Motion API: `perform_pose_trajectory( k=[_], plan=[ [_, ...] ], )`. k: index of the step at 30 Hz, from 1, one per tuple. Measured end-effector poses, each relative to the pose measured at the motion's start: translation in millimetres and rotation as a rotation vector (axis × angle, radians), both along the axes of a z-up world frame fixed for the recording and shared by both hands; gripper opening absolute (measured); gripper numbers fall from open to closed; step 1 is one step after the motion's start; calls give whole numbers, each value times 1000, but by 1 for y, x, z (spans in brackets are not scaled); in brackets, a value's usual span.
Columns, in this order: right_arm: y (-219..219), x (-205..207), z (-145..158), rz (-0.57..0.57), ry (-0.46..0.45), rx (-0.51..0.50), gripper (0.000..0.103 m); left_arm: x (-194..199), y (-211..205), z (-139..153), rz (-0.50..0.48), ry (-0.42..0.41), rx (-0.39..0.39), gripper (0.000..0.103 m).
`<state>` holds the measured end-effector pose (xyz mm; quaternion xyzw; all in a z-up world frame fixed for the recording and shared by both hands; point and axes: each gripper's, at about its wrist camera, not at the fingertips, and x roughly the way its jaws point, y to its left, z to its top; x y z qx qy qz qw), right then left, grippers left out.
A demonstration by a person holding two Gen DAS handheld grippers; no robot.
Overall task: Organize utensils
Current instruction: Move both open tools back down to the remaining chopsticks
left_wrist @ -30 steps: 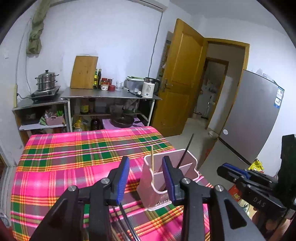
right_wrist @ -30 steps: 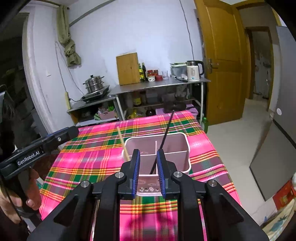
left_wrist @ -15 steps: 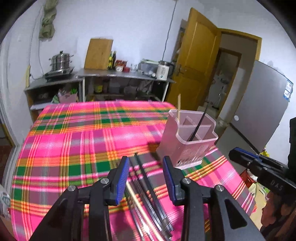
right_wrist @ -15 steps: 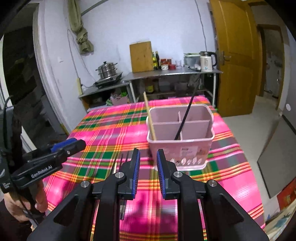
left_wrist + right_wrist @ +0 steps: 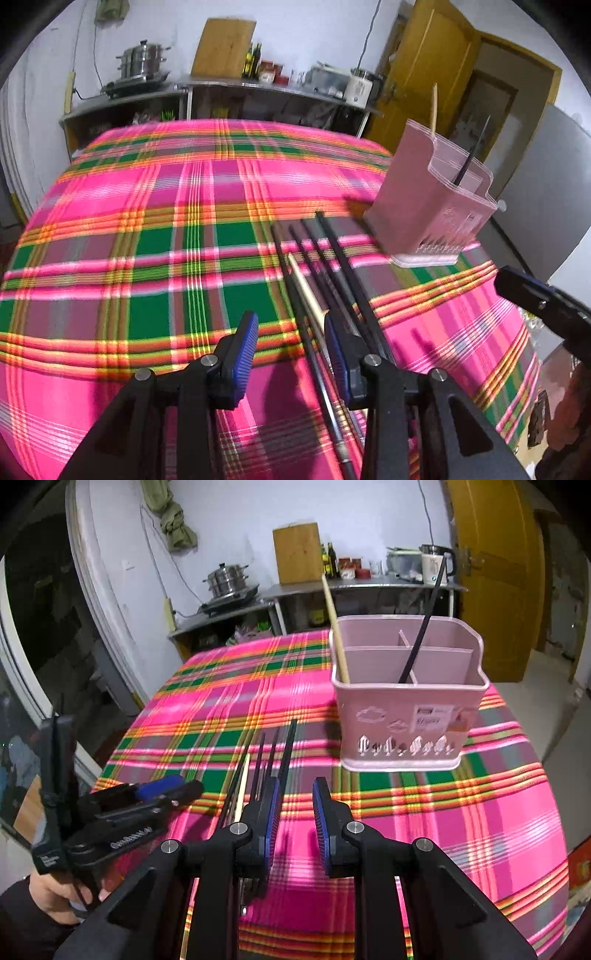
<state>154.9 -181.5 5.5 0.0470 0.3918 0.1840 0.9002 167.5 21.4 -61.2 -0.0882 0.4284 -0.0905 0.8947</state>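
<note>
A pink divided utensil holder (image 5: 406, 716) stands on the plaid tablecloth (image 5: 480, 830). One pale wooden chopstick (image 5: 334, 627) and one black chopstick (image 5: 424, 627) stand in it. Several black chopsticks (image 5: 332, 258) and one pale wooden chopstick (image 5: 304, 284) lie side by side on the cloth, left of the holder (image 5: 428, 206). My left gripper (image 5: 290, 343) hovers open just above their near ends, pads touching nothing. My right gripper (image 5: 295, 812) is open with a narrow gap, empty, right of the loose chopsticks (image 5: 258, 764). Each gripper shows in the other view: left gripper (image 5: 186, 785), right gripper (image 5: 517, 291).
The tablecloth (image 5: 147, 221) drops off at the near and right edges. Beyond the table stand metal shelves with a steamer pot (image 5: 225, 578), a cutting board (image 5: 297, 552), bottles and a kettle (image 5: 432, 563). A yellow door (image 5: 417, 74) is at the far right. A hand (image 5: 55, 897) holds the left gripper.
Both grippers have come down toward the table and tilted further down. The loose chopsticks now lie close under the left gripper. Neither gripper's jaw gap has changed.
</note>
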Motion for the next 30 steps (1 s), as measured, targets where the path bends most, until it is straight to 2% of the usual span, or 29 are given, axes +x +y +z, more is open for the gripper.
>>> perform_pose_trajectory(
  k=[6, 20, 23, 25, 27, 30],
  plan=[
    [7, 8, -17, 12, 36, -9, 19, 9, -5, -20, 8, 41, 36, 37],
    [22, 23, -42, 33, 79, -14, 19, 16, -22, -22, -3, 5, 142, 39],
    [26, 27, -48, 35, 86, -15, 19, 15, -20, -22, -4, 4, 154, 32],
    [28, 32, -52, 37, 90, -20, 19, 14, -14, -22, 2, 10, 155, 21],
    [33, 39, -57, 41, 100, -24, 19, 14, -9, -21, 5, 16, 146, 14],
    [40, 50, -65, 47, 111, -43, 19, 14, 1, -21, 8, 25, 125, 14]
  ],
)
